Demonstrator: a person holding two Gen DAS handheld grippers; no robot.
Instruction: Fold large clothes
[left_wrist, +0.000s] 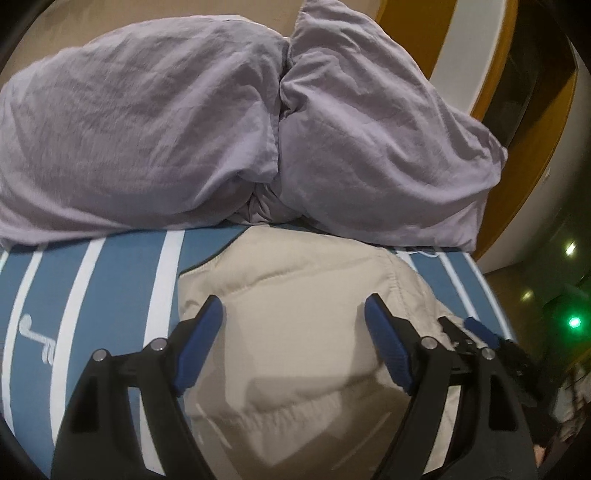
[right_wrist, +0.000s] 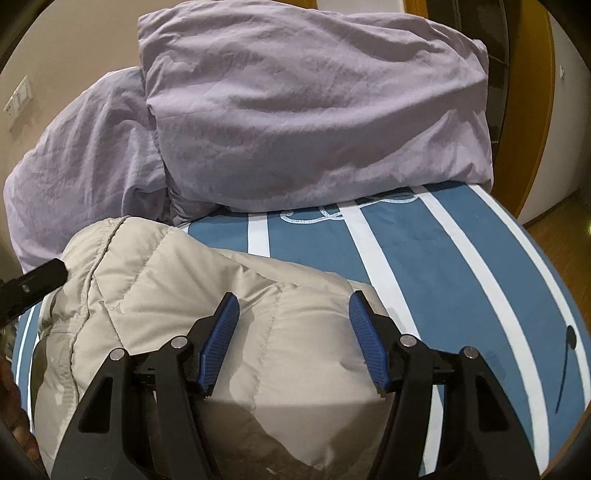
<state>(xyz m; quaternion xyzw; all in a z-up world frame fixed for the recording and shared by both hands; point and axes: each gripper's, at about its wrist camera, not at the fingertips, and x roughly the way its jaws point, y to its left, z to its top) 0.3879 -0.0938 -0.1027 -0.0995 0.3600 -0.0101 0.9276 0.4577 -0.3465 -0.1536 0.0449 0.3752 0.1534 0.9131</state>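
Observation:
A beige quilted jacket (left_wrist: 295, 369) lies bunched on a bed with a blue sheet with white stripes (left_wrist: 122, 280). My left gripper (left_wrist: 293, 299) hovers over the middle of the jacket, open, with only fabric below its blue pads. In the right wrist view the same jacket (right_wrist: 147, 266) shows a seamed edge at upper left. My right gripper (right_wrist: 293, 295) stands open over the jacket's right part, and its pads do not pinch the cloth. A black piece of the left gripper pokes in at the jacket's left edge.
A heaped lilac duvet (left_wrist: 147, 129) (right_wrist: 295, 110) fills the far side of the bed. The striped sheet (right_wrist: 443, 258) is bare to the right of the jacket. A wooden door frame (right_wrist: 532, 110) and wooden floor (right_wrist: 554, 229) lie beyond the bed's right edge.

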